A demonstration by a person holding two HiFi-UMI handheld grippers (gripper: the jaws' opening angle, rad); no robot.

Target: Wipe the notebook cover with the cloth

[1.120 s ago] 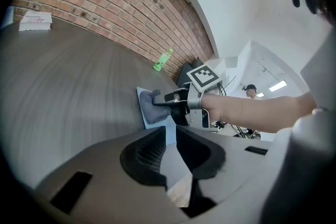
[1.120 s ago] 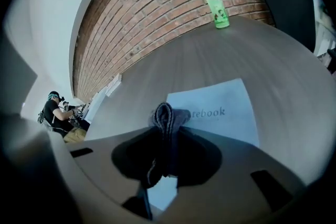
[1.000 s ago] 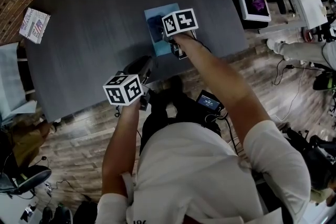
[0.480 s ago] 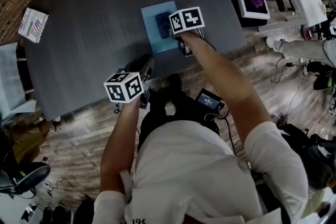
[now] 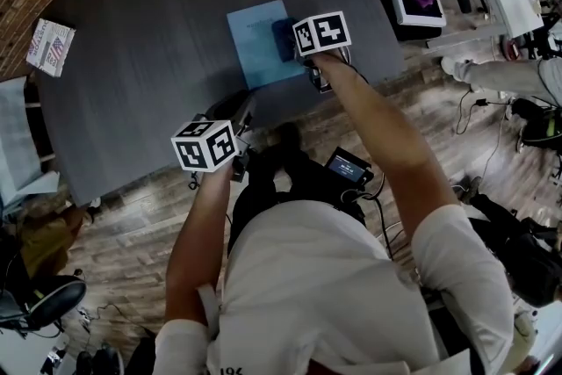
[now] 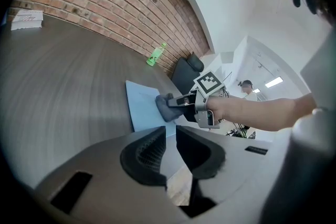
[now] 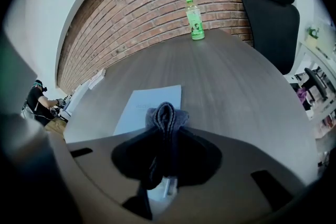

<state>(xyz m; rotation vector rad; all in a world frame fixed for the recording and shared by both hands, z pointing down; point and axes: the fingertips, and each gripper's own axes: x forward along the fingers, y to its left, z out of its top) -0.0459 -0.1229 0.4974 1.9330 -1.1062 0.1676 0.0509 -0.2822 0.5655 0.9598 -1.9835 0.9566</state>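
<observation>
- A small printed packet (image 5: pixel 51 46) lies on the desk (image 5: pixel 158 22), far to the left of the left claw (image 6: pixel 169 152) and well apart from it.
- The left claw hangs over the near edge of the desk. Its jaws stand only a little apart, and nothing is between them.
- The light blue notebook (image 5: pixel 253 48) lies flat on the desk, ahead and to the right of the left claw, just under the tip of the right claw (image 7: pixel 165 157).
- The right claw is closed on the dark cloth (image 7: pixel 165 115). The folded cloth sticks out in front of the jaws and rests on the notebook cover, near its right edge.
- Far beyond the right claw, a green bottle (image 7: pixel 195 18) stands upright by the brick wall, with a black chair (image 7: pixel 273 13) to its right.
</observation>
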